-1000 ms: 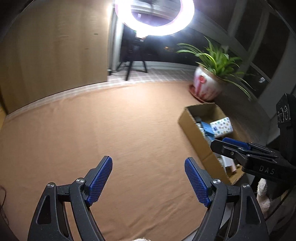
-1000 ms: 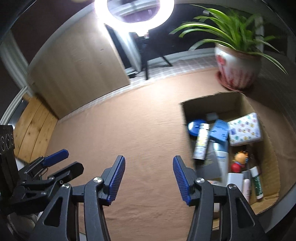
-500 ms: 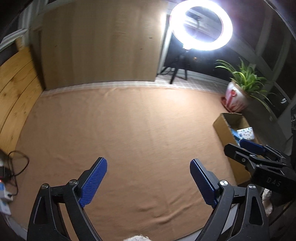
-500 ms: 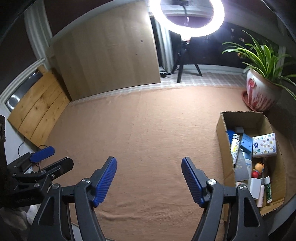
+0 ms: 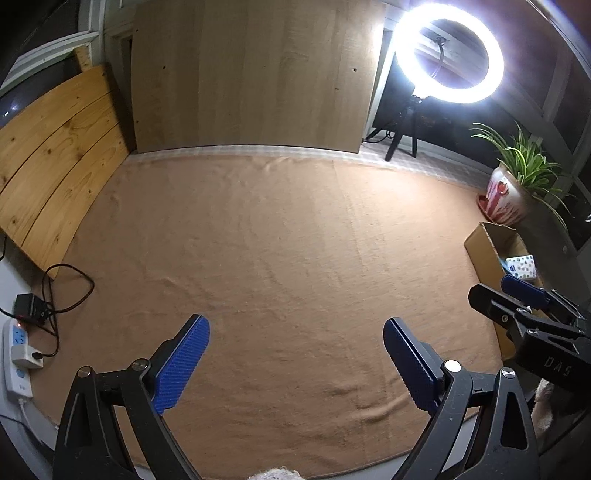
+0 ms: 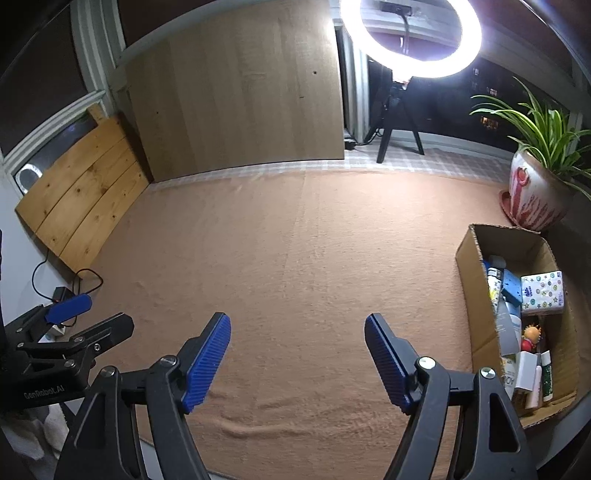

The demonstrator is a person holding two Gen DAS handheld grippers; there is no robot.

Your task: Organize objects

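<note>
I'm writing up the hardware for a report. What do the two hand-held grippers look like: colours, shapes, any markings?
Both match. The left hand-held gripper and the right hand-held gripper have black triangular frames with cut-outs and silver bolts, each carrying two blue ribbed finger pads. White lettering shows on the bodies: "GenRobot.AI" on the left one, "DAS" on the right. No cables or sleeves show on them.

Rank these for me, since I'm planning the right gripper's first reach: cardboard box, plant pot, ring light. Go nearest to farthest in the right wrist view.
1. Cardboard box: nearest, on the cloth just right of the open right gripper.
2. Plant pot: next, behind the box at the far right.
3. Ring light: farthest, on its tripod past the cloth's back edge.
</note>
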